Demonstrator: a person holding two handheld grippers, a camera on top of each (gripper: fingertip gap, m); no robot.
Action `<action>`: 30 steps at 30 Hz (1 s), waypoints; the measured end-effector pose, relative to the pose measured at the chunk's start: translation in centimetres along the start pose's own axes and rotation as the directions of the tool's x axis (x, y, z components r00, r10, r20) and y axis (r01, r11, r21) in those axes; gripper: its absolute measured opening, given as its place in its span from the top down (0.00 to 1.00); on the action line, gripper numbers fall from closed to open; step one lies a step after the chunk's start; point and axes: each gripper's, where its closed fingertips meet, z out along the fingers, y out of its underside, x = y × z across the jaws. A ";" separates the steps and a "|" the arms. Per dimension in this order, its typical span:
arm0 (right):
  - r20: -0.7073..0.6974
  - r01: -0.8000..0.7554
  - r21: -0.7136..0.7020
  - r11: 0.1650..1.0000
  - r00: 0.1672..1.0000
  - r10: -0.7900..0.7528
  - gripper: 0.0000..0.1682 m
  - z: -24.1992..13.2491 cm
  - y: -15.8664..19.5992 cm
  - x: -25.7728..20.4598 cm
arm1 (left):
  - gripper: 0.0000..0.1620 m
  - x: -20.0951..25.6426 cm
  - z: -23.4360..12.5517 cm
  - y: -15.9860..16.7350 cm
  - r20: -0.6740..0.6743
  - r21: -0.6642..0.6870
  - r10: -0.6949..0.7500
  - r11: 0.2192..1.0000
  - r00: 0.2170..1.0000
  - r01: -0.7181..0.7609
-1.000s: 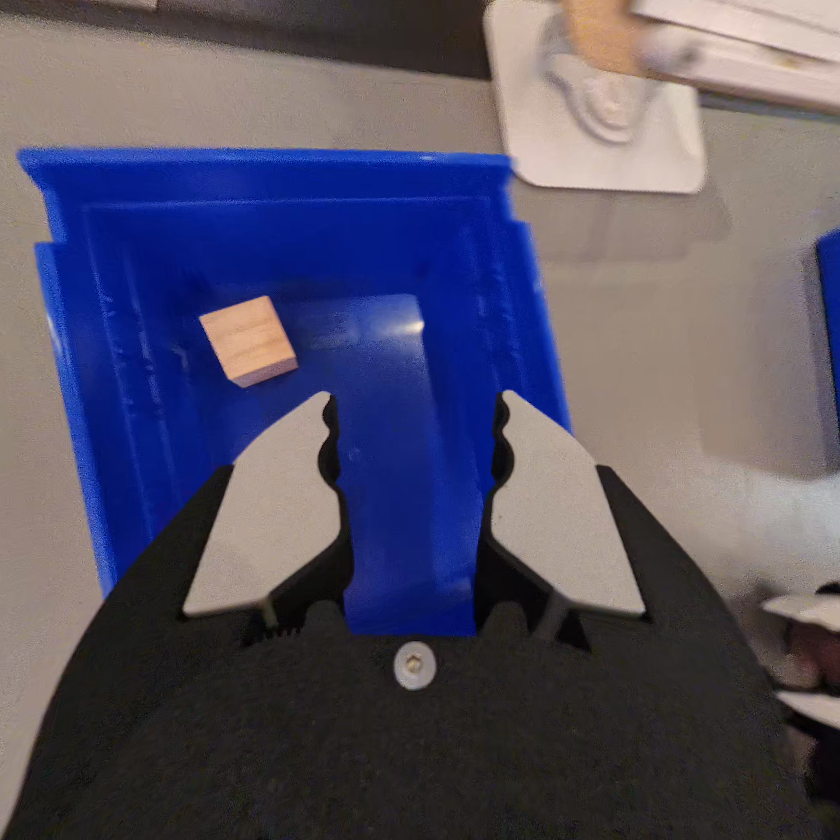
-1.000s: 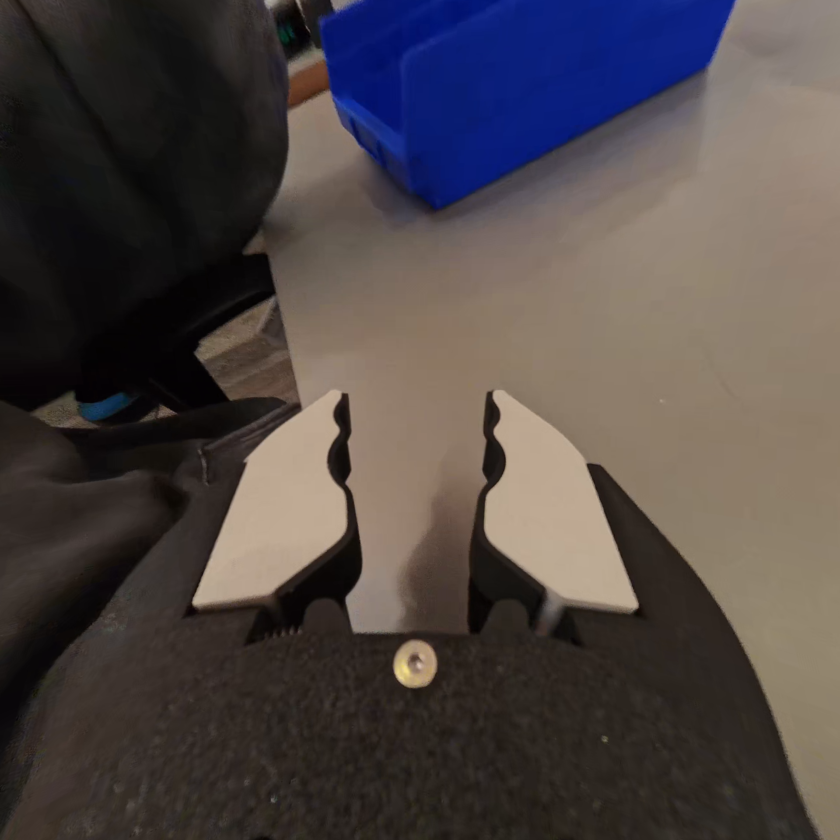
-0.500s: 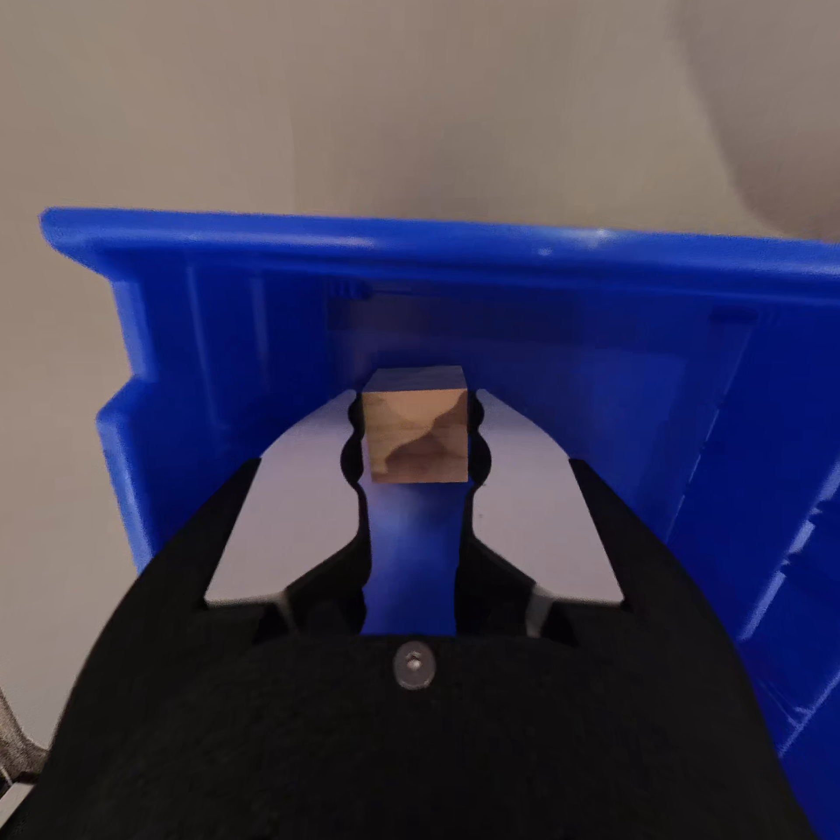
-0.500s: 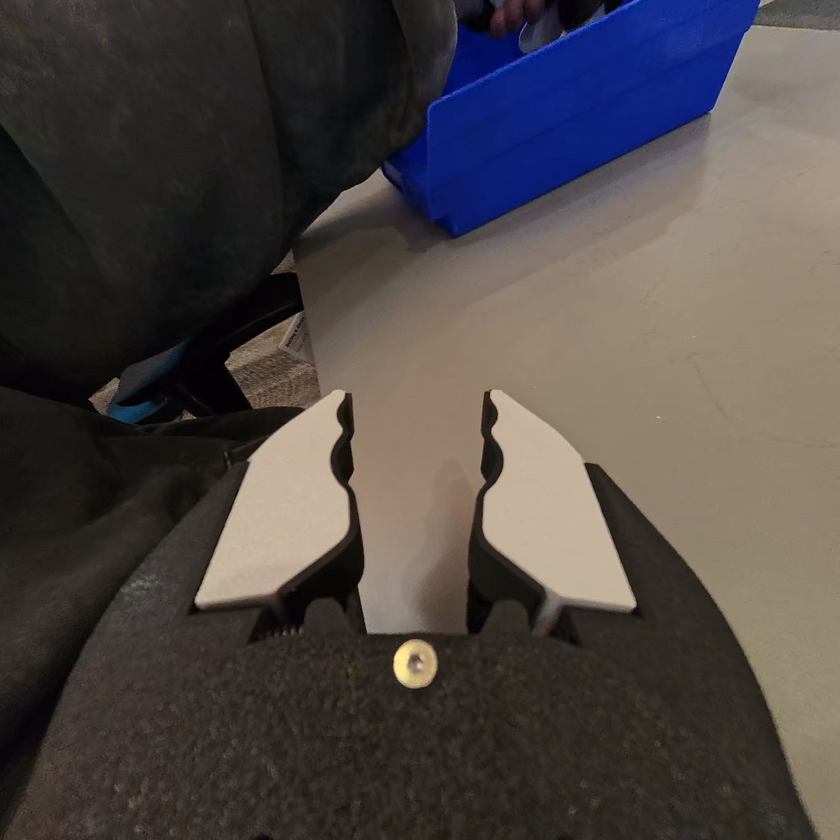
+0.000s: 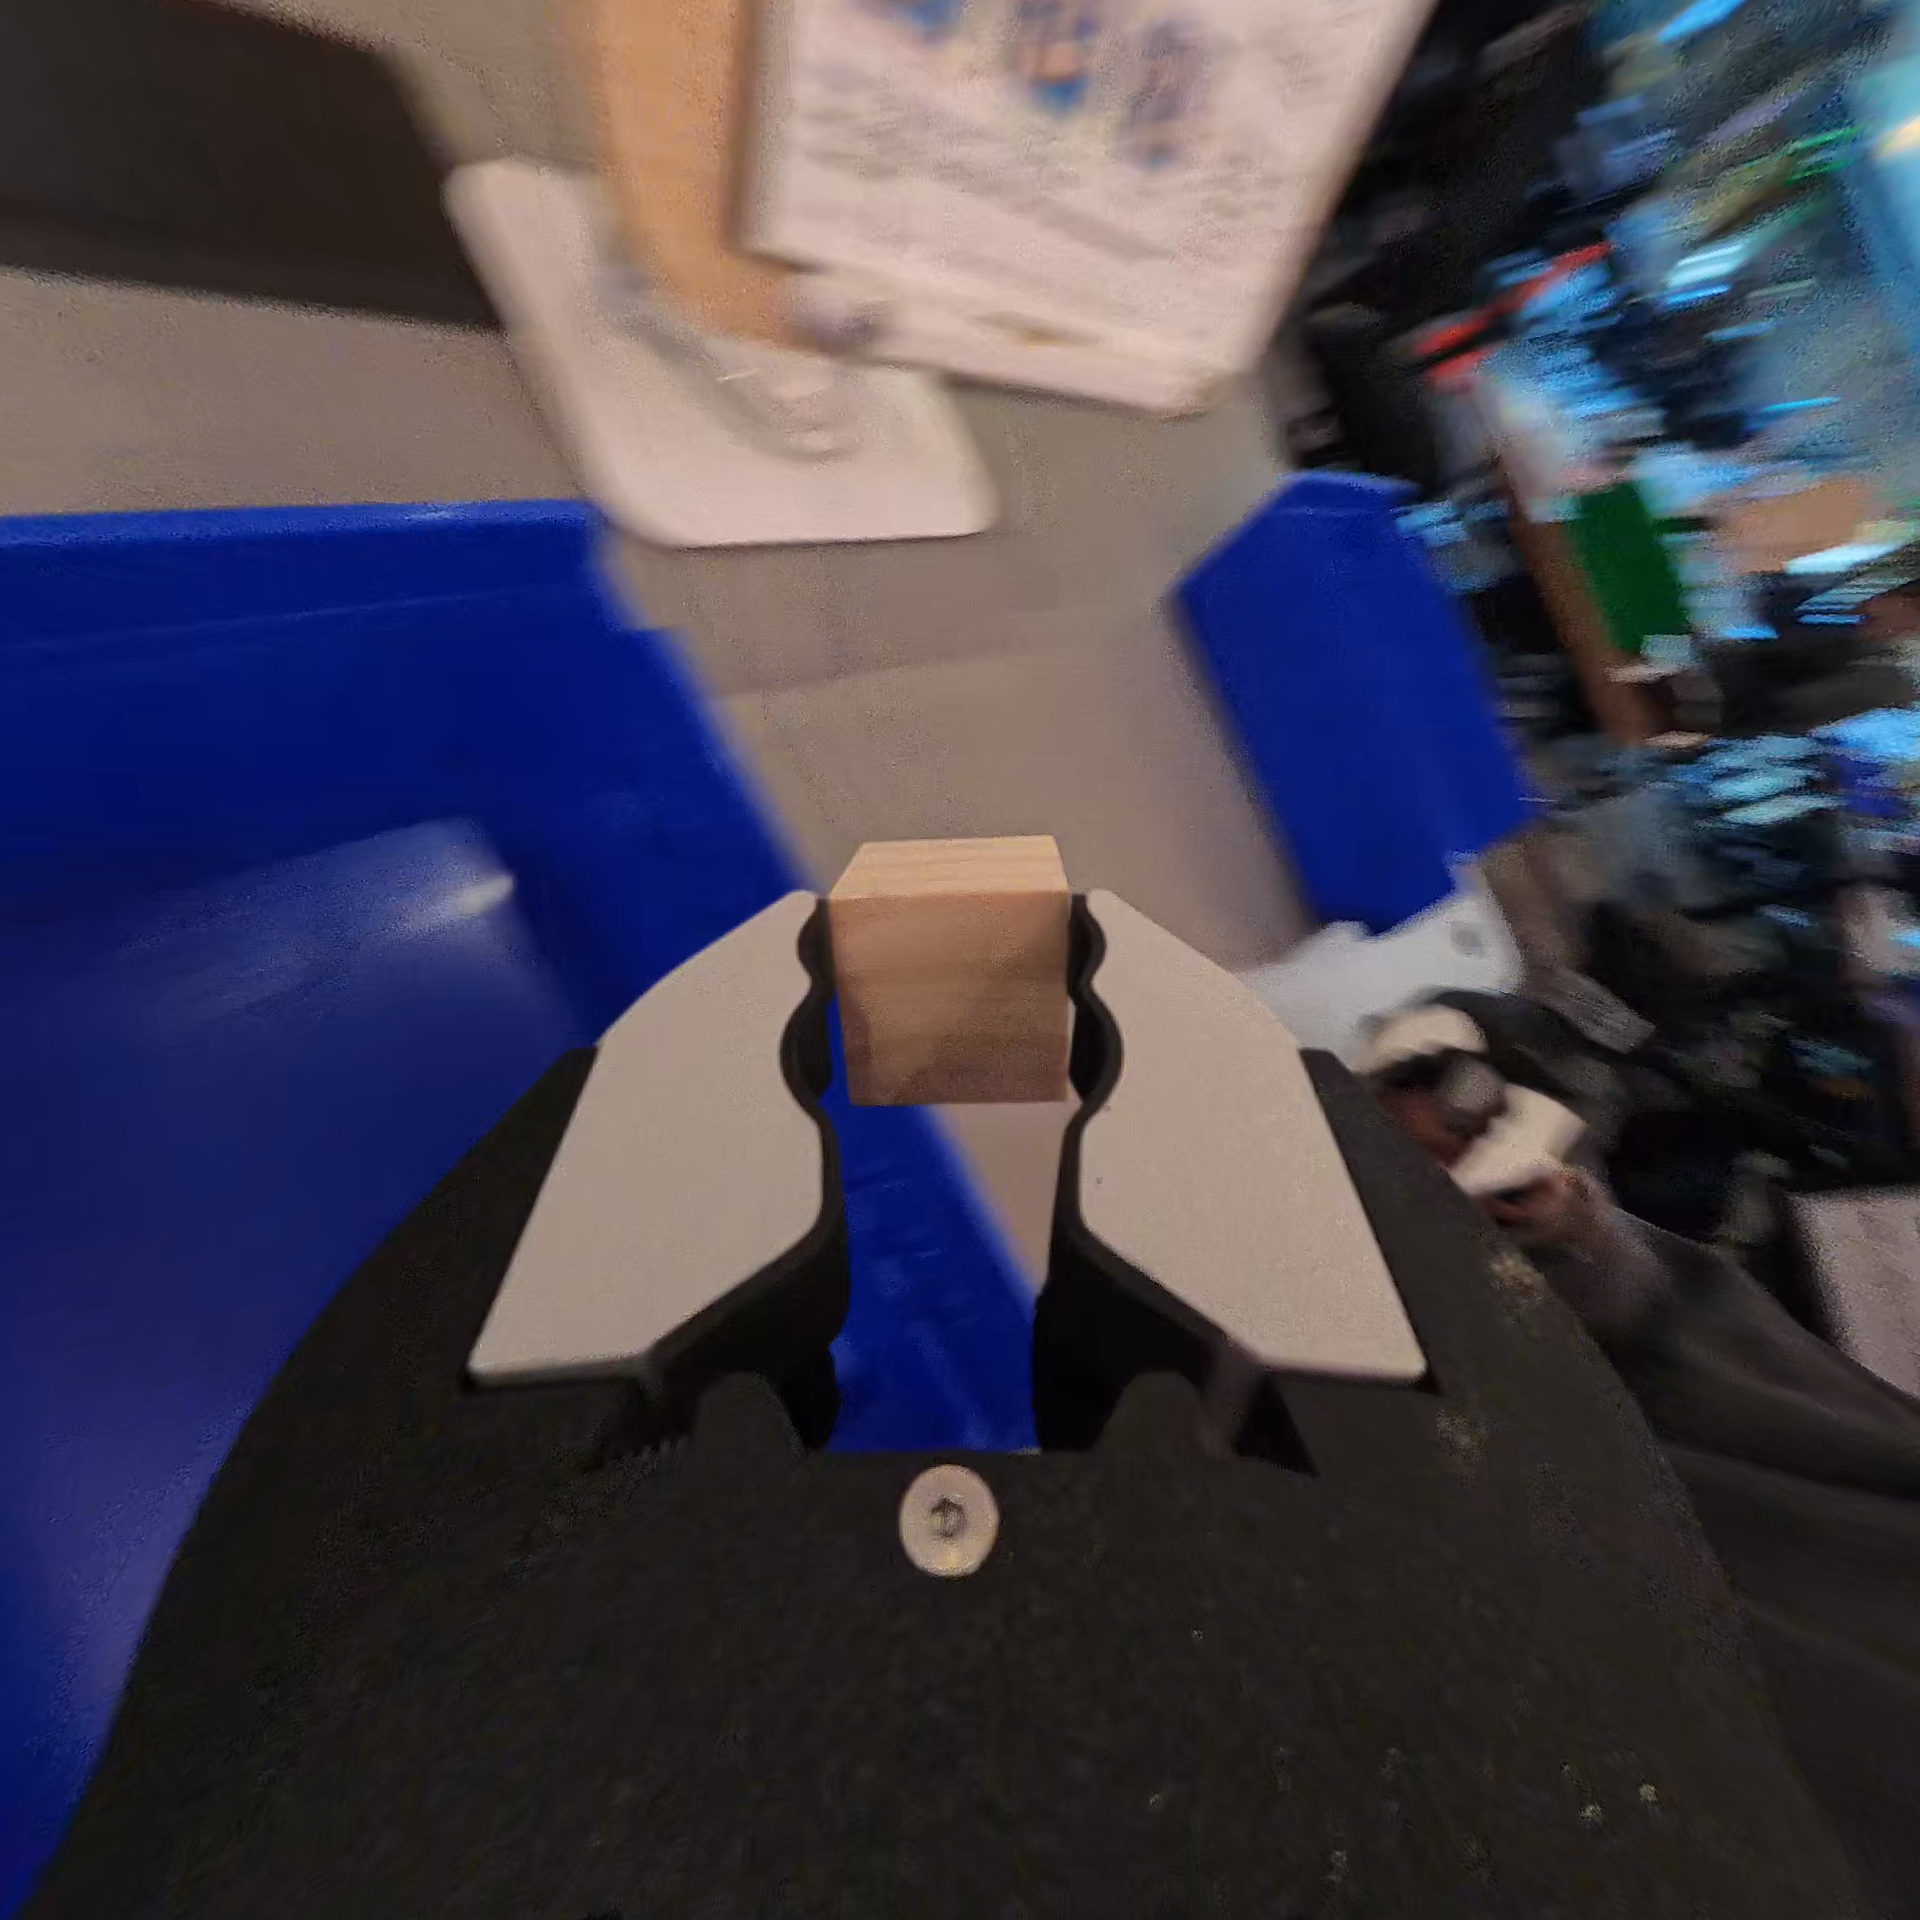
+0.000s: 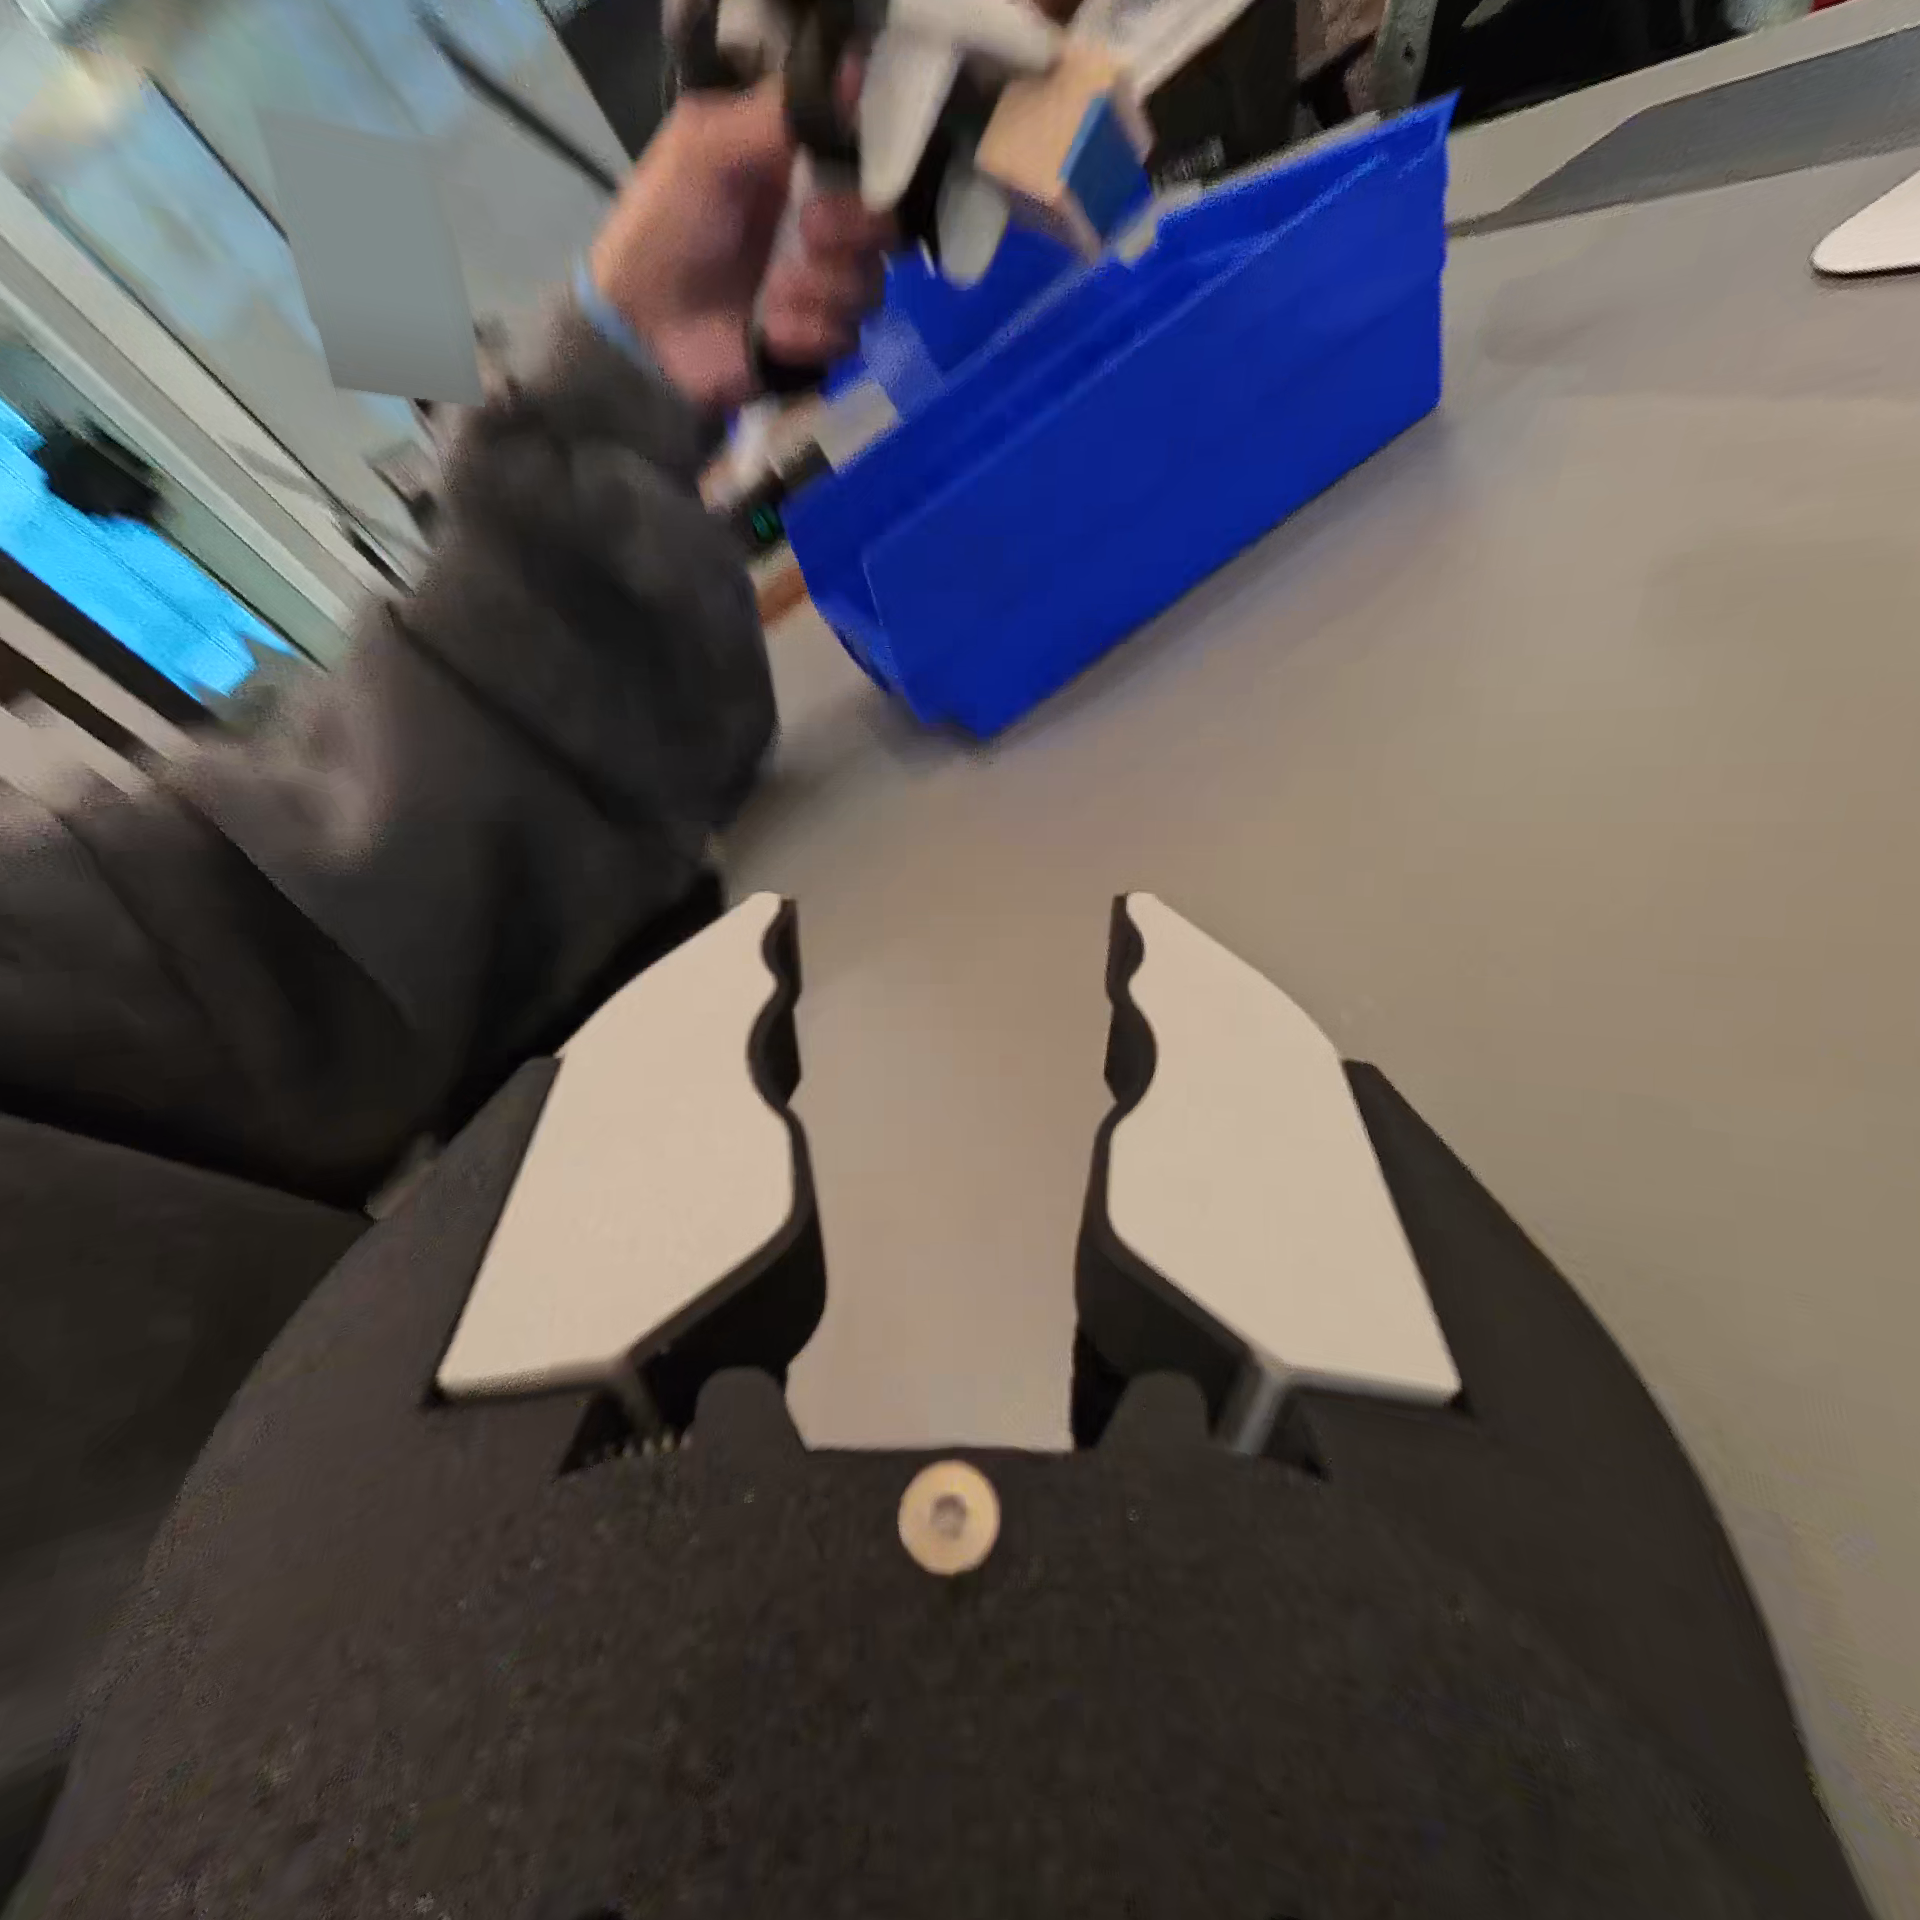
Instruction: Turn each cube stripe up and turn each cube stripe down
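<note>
Open table ahead, bins at the sides

Bare grey table (image 6: pixel 1455 831) lies ahead of the right gripper (image 6: pixel 951 914); a blue bin (image 6: pixel 1143 468) and a dark sleeve (image 6: pixel 468 727) block far left. A second bin (image 5: pixel 1340 707) stands far right of the first.

The cube (image 5: pixel 948 971) sits between the left gripper (image 5: pixel 951 935) fingertips, above the bin's (image 5: pixel 312 665) right wall.

Tan wooden cube (image 5: pixel 951 971), blue bin (image 5: pixel 312 727), grey table (image 6: pixel 1455 727), black-and-grey gripper (image 5: pixel 951 914).
</note>
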 end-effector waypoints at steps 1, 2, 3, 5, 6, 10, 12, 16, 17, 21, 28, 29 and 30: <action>0.058 -0.086 0.047 0.995 0.995 0.083 0.64 0.1 -1.5 0.0 | 0.74 2.7 0.5 0.4 -0.100 0.036 0.012 0.999 0.995 -0.009; 0.125 -0.179 0.090 0.980 0.978 0.167 0.62 0.2 -3.1 -0.1 | 0.74 5.0 1.1 0.8 -0.190 0.067 0.010 0.998 0.982 0.003; 0.181 -0.272 0.127 0.954 0.952 0.247 0.61 0.3 -4.6 -0.1 | 0.74 7.2 1.8 1.2 -0.271 0.096 -0.005 0.995 0.963 0.032; 0.270 -0.420 0.156 0.894 0.889 0.371 0.58 0.9 -7.2 0.2 | 0.74 10.7 3.7 2.3 -0.397 0.113 -0.035 0.990 0.917 0.087; 0.305 -0.467 0.150 0.872 0.860 0.408 0.58 1.4 -8.1 0.1 | 0.74 12.0 4.8 3.0 -0.432 0.108 -0.049 0.989 0.901 0.105; 0.313 -0.476 0.136 0.869 0.853 0.419 0.59 3.8 -9.6 0.1 | 0.74 16.4 9.0 5.4 -0.507 0.088 -0.052 0.990 0.860 0.111; 0.284 -0.462 0.135 0.877 0.865 0.413 0.59 4.6 -9.3 0.6 | 0.74 17.9 10.5 6.6 -0.523 0.061 -0.032 0.995 0.852 0.075; 0.361 -0.549 0.175 0.817 0.808 0.466 0.72 4.1 -9.1 1.4 | 0.74 18.7 12.6 8.9 -0.471 0.045 0.051 0.998 0.881 -0.034; 0.348 -0.544 0.169 0.822 0.813 0.466 0.72 4.0 -8.8 1.7 | 0.74 18.5 12.9 9.2 -0.453 0.041 0.050 0.999 0.890 -0.036; 0.276 -0.476 0.157 0.865 0.862 0.424 0.73 3.6 -8.3 1.6 | 0.54 17.7 10.9 9.3 -0.397 0.126 0.100 0.991 0.912 -0.054; 0.107 -0.279 0.231 0.932 0.959 0.261 0.72 -1.1 -11.3 2.4 | 0.59 16.1 6.9 19.5 -0.220 0.191 0.395 0.914 0.892 -0.357; 0.055 -0.215 0.248 0.945 0.977 0.208 0.72 -2.7 -12.5 2.7 | 0.59 16.0 7.0 20.9 -0.200 0.177 0.421 0.904 0.885 -0.390; -0.010 -0.145 0.255 0.956 0.988 0.153 0.73 -4.6 -13.7 3.0 | 0.60 16.1 7.2 22.0 -0.197 0.150 0.441 0.896 0.876 -0.417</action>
